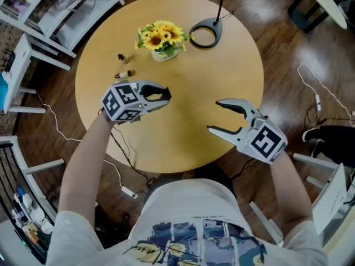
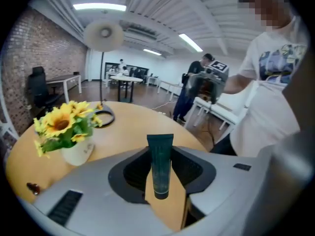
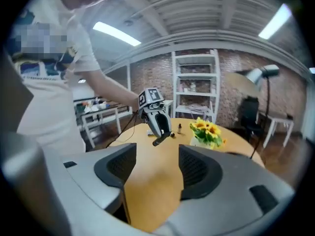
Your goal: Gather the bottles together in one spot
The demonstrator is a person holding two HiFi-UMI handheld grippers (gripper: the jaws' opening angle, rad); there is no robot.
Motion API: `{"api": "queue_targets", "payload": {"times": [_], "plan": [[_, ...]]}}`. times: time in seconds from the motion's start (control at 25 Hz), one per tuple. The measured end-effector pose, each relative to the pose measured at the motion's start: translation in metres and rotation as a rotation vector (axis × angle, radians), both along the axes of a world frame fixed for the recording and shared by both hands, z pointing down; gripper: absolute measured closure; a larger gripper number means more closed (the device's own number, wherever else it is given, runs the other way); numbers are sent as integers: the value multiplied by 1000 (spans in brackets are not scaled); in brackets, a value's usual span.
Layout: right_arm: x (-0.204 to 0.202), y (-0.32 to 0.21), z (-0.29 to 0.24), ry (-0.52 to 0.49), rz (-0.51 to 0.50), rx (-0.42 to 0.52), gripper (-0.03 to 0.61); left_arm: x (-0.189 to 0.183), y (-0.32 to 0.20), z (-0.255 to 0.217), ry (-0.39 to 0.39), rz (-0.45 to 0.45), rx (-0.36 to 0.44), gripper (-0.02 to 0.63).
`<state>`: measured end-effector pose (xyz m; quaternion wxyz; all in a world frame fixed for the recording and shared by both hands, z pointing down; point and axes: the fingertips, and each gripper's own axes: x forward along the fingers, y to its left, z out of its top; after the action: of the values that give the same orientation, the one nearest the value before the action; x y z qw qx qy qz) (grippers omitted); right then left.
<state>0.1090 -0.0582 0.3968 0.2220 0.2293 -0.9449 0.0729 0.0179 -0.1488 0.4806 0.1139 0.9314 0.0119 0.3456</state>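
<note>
My left gripper point(image 1: 162, 96) hangs over the left half of the round wooden table point(image 1: 227, 71), shut on a dark green tube point(image 2: 160, 163) that stands up between its jaws. In the right gripper view the same tube point(image 3: 161, 139) pokes out below the left gripper point(image 3: 158, 124). Two small brown bottles rest on the table beyond it: one upright point(image 1: 122, 57), one lying down point(image 1: 124, 74). Over the table's near right, my right gripper point(image 1: 214, 116) is open, and nothing sits between its pads point(image 3: 194, 171).
A white vase of sunflowers point(image 1: 162, 40) and a black ring-shaped lamp base point(image 1: 205, 35) stand at the far side of the table. A white shelf unit point(image 1: 55, 15) is at the upper left. Cables point(image 1: 316, 93) lie on the wooden floor.
</note>
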Motion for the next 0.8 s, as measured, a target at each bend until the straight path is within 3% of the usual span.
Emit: {"api": "queue_targets", "payload": {"times": [0.2,0.48,0.6,0.8], "plan": [[-35,0,-30,259,-419,260,351,20,73,-49,119,231,-126,480],[-75,21,-38,447,-831,345,395,25,113,-93,227,364,-320,480],[-83,34,-28,519,-959,404,418,26,123,-98,240,405,-372,480],[-88,45,-23,532,-1068,429,500,23,132,-95,211,464,-446,480]]}}
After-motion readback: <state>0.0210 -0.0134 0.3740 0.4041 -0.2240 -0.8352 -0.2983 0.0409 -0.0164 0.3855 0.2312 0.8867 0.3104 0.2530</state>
